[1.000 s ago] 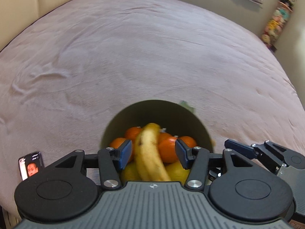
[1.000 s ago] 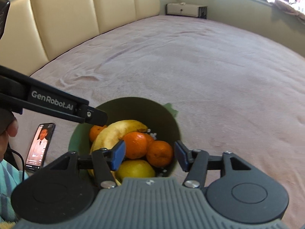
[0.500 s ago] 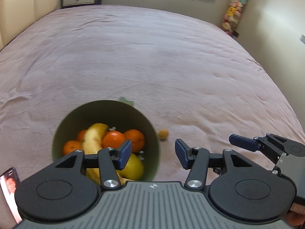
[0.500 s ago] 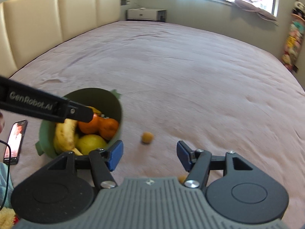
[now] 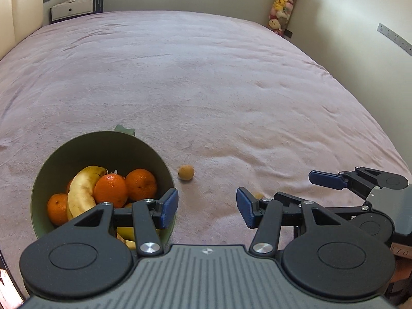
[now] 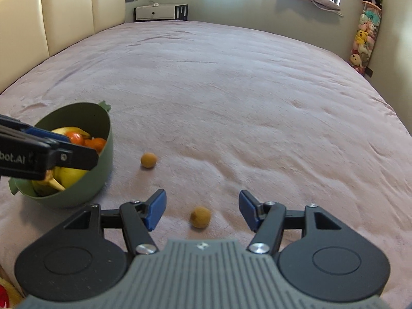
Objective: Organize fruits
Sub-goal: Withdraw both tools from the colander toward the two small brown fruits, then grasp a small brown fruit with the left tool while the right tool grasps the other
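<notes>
A green bowl (image 5: 103,143) (image 6: 103,159) on the bed holds a banana (image 5: 82,188), several oranges (image 5: 140,184) and a yellow fruit (image 6: 68,175). Two small brown round fruits lie loose on the blanket: one (image 5: 186,172) (image 6: 148,160) just right of the bowl, one (image 6: 200,216) nearer me, half hidden in the left wrist view (image 5: 258,195). My left gripper (image 5: 207,207) is open and empty beside the bowl. My right gripper (image 6: 200,212) is open and empty, its jaws on either side of the nearer brown fruit, above it.
The pink blanket (image 6: 231,90) covers a wide bed. A cream headboard (image 6: 51,20) runs along the left. A white cabinet (image 6: 159,11) stands at the far wall, and a hanging column of plush toys (image 6: 365,33) at the right.
Both grippers swung right, away from over the bowl. The bowl slid left in both views and the two loose brown fruits came into view; the nearer one now lies between the right jaws.
</notes>
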A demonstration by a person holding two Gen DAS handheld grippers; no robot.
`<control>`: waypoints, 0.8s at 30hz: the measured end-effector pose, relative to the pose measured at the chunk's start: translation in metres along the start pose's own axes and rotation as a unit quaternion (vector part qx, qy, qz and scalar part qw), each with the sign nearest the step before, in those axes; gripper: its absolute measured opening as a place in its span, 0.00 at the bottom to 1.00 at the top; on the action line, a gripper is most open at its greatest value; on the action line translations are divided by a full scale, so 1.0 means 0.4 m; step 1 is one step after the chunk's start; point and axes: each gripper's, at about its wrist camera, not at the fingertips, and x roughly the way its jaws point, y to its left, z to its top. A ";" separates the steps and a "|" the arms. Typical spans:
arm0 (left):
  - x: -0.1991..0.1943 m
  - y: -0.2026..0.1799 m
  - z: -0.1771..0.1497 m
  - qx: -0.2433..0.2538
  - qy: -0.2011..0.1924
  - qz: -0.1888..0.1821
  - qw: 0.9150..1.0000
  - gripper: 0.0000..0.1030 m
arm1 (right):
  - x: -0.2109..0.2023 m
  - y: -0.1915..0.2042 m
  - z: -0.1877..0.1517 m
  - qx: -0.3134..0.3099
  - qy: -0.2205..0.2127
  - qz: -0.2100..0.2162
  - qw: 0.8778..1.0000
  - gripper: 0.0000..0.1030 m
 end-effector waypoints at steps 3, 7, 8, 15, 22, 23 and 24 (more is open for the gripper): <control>0.012 0.009 -0.001 0.007 0.017 -0.009 1.000 0.60 | 0.012 -0.002 -0.007 -0.005 0.003 0.004 1.000 0.58; 0.019 -0.002 -0.002 0.028 0.018 -0.009 0.999 0.60 | 0.038 0.016 -0.019 -0.037 0.018 0.008 0.999 0.50; 0.020 -0.007 -0.003 0.032 0.016 -0.011 0.999 0.59 | 0.046 0.018 -0.024 -0.040 0.023 0.012 0.999 0.47; 0.043 -0.055 -0.012 0.085 -0.001 0.001 0.996 0.59 | 0.116 0.007 -0.040 -0.013 0.050 0.027 0.998 0.36; 0.089 -0.074 -0.015 0.105 0.010 0.013 0.994 0.59 | 0.162 -0.014 -0.046 0.015 0.071 0.030 0.997 0.35; 0.095 -0.076 -0.015 0.110 0.010 0.015 0.994 0.59 | 0.168 -0.016 -0.045 0.017 0.073 0.030 0.997 0.35; 0.100 -0.080 -0.016 0.114 0.010 0.018 0.993 0.59 | 0.174 -0.017 -0.046 0.019 0.075 0.031 0.996 0.35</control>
